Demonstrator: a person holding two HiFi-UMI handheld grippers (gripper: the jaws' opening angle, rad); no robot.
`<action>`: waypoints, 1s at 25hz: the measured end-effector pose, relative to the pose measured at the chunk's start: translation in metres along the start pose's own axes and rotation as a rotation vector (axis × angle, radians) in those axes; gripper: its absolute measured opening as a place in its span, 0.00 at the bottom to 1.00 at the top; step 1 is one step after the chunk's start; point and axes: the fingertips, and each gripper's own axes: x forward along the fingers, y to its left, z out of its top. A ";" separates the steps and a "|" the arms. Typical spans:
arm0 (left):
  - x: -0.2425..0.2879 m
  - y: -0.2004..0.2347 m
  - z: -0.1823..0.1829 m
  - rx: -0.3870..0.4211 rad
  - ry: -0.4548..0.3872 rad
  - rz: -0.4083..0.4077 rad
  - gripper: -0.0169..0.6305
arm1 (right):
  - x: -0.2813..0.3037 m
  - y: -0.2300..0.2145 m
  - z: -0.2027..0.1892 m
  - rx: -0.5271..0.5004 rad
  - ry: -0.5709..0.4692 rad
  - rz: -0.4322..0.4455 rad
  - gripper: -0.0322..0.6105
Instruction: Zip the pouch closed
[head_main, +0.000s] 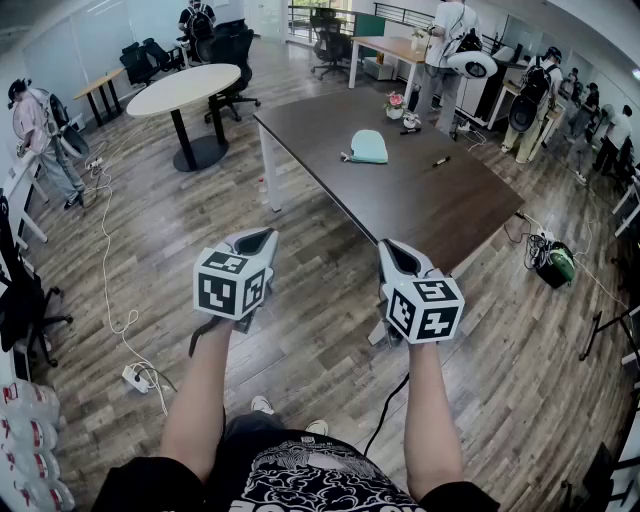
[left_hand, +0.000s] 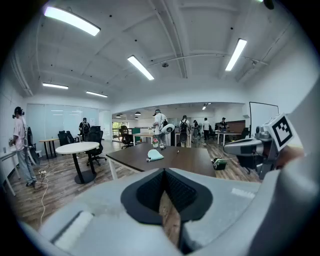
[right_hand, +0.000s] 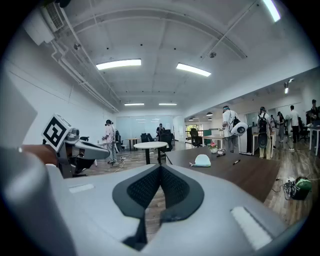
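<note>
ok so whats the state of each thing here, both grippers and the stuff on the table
left gripper: shut, empty, over the floor short of the table
right gripper: shut, empty, beside the left one
pouch: lying flat on the table, untouched; zip too far off to read
pen: lying flat, apart from the pouch
flower pot: upright near the table's far end

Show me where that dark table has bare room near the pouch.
The dark table is bare across its near half, from the pouch and the pen to the near corner. A bare strip runs along the left edge beside the pouch. The far end is crowded with a flower pot and small items.
</note>
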 end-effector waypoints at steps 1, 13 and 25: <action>-0.001 0.000 -0.002 0.000 0.002 0.002 0.03 | 0.000 0.001 -0.002 0.005 0.002 0.002 0.05; 0.017 0.013 -0.006 -0.009 0.005 -0.030 0.03 | 0.018 -0.001 -0.013 0.022 0.026 -0.031 0.07; 0.070 0.062 0.014 -0.019 -0.014 -0.140 0.13 | 0.071 -0.005 0.000 0.049 0.025 -0.132 0.17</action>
